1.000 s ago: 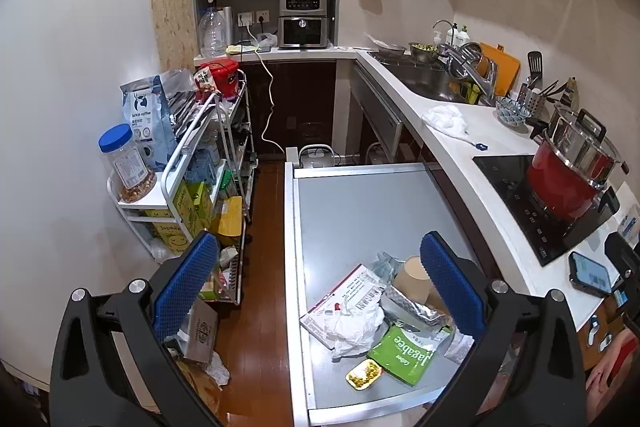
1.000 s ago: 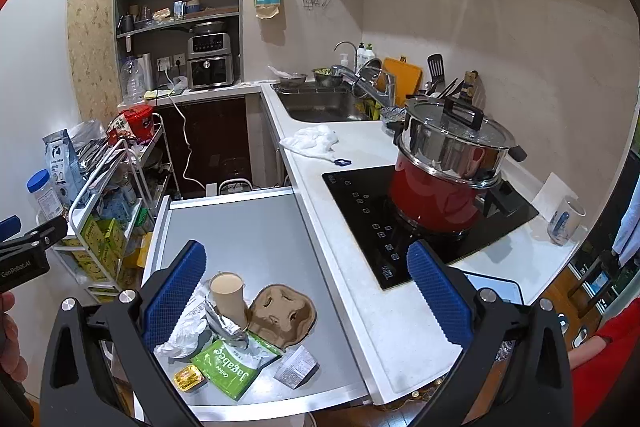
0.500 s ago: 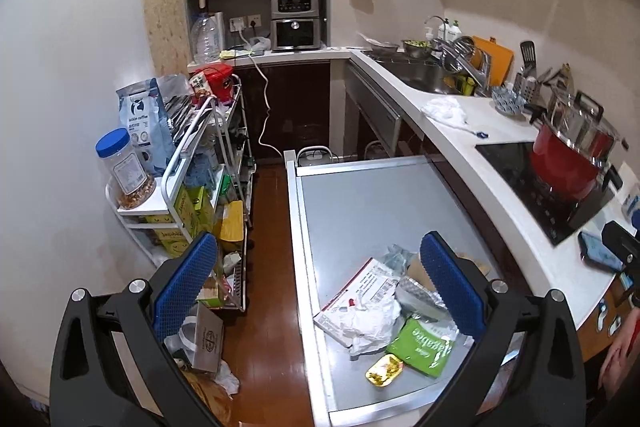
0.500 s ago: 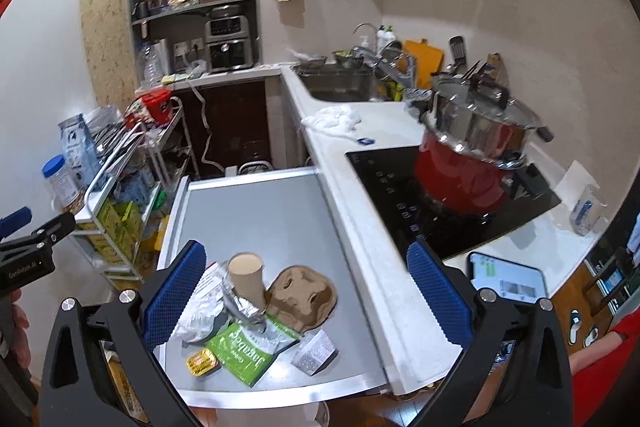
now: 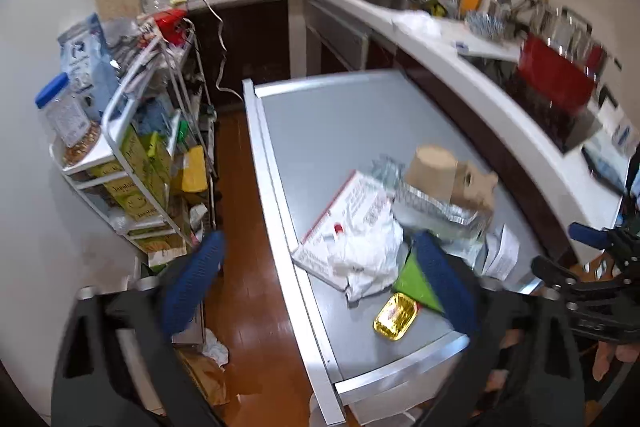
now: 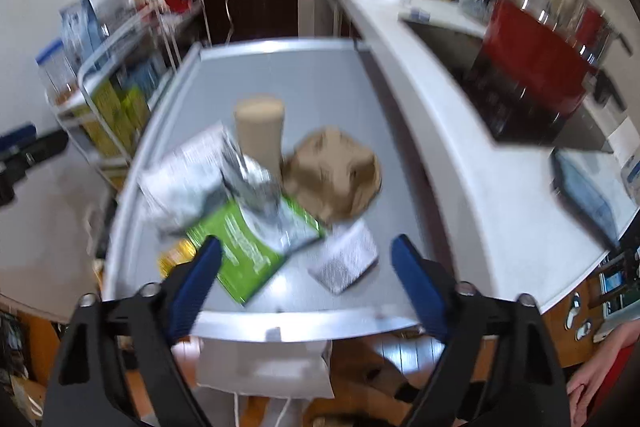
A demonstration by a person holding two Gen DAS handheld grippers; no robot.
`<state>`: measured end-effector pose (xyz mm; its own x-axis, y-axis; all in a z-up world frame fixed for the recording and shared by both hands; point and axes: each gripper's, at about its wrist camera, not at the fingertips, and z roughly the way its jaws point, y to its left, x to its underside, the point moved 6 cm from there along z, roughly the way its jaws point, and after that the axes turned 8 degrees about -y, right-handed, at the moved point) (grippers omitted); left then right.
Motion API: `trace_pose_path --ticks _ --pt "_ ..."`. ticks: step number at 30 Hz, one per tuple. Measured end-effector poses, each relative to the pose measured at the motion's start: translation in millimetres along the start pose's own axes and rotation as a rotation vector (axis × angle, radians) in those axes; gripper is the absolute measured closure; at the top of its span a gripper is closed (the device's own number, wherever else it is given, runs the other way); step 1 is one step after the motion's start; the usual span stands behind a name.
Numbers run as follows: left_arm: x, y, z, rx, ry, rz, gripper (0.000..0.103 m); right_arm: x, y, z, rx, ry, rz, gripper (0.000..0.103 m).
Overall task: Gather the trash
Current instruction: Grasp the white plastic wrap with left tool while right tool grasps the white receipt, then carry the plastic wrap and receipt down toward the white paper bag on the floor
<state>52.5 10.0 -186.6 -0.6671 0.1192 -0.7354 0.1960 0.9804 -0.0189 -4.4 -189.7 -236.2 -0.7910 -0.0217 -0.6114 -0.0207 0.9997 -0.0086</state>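
A heap of trash is lying at the near end of a grey metal table (image 6: 320, 79): a tan paper cup (image 6: 260, 131) standing upright, a brown pulp cup carrier (image 6: 336, 175) just beside it, crumpled white paper (image 5: 360, 239), a green packet (image 6: 244, 247) and a small gold tray (image 5: 395, 315). The left gripper (image 5: 316, 279) and right gripper (image 6: 306, 279) are both closing, gripping nothing.

Red pot (image 6: 536, 67) motion-blurred; green packet (image 5: 416, 285) partly behind claw finger.
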Motion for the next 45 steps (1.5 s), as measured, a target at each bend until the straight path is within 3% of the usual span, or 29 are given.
trace_pose_path --ticks 5,11,18,20,22,28,36,37,38,39,42,45 --pt "13 -14 31 0.046 0.055 0.028 0.030 21 -13 41 -0.008 0.112 0.118 0.024" --pt "17 -24 60 0.039 0.072 0.065 0.031 29 -32 65 0.009 0.160 0.284 0.024" --pt "21 -35 71 0.068 0.057 0.100 0.031 35 -35 86 0.024 0.213 0.384 0.024" --pt "25 -38 78 0.079 0.071 0.118 0.031 34 -35 91 0.013 0.224 0.409 0.031" --pt "28 -35 85 0.099 0.092 0.107 0.031 38 -35 96 0.003 0.236 0.427 0.037" --pt "25 -40 86 0.170 0.079 0.101 0.031 37 -35 98 0.013 0.237 0.443 0.037" --pt "39 -54 107 0.139 0.115 0.187 0.031 29 -27 105 0.082 0.231 0.362 0.041" --pt "42 -55 109 0.136 0.119 0.197 0.034 28 -26 106 0.086 0.224 0.348 0.050" --pt "45 -57 111 0.144 0.129 0.205 0.049 26 -25 106 0.075 0.216 0.336 0.062" --pt "48 -57 113 0.162 0.144 0.204 0.063 25 -24 106 0.067 0.215 0.330 0.067" --pt "50 -54 117 0.247 0.166 0.135 0.067 24 -24 107 0.051 0.214 0.320 0.067" --pt "47 -49 114 0.277 0.166 0.102 0.069 25 -28 104 0.030 0.207 0.345 0.067"
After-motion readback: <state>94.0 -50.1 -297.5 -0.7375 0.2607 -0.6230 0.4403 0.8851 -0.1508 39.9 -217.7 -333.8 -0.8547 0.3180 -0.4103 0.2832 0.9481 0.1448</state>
